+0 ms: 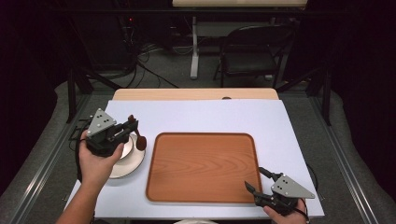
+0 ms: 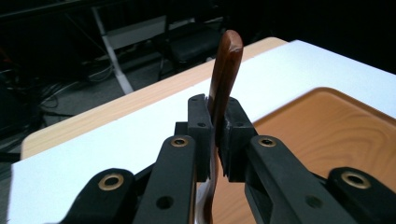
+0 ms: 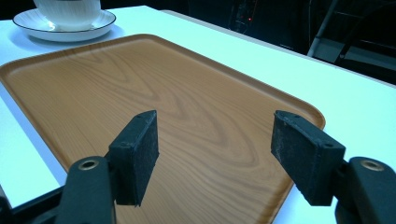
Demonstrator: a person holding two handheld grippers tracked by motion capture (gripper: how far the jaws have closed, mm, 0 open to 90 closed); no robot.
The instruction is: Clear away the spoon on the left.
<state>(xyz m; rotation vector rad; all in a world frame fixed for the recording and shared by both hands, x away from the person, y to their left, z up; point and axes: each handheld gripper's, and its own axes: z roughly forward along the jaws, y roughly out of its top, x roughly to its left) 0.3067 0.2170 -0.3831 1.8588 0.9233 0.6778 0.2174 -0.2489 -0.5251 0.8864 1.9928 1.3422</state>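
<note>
— What is the left hand-held gripper (image 1: 133,129) doing over there by the left end of the table (image 1: 280,140)?

— It is clenching a dark brown wooden spoon (image 2: 224,79). In the left gripper view the two black pads are pressing the handle from either side, and the handle's rounded end is sticking up well past them, tilted a little to the right.

— And where is the spoon sitting relative to the dishes?

— From the high view the spoon's bowl end (image 1: 140,142) is hanging just over the right edge of a white saucer (image 1: 128,168), which is lying on the table just left of the wooden tray (image 1: 201,191). The person's left hand (image 1: 95,163) is wrapping the gripper's body above that saucer. Whether the spoon is touching the saucer I cannot tell from here.

— Is there a cup on that saucer?

— The right gripper view is showing a white cup (image 3: 67,11) standing on the saucer (image 3: 100,25) beyond the far corner of the tray (image 3: 46,93).

— What about the right hand-held gripper (image 1: 258,179)?

— It is resting released at the tray's near right corner, its jaws standing wide apart over the tray's wood, gripping nothing. It is well apart from the spoon, with the tray lying between the two.
</note>
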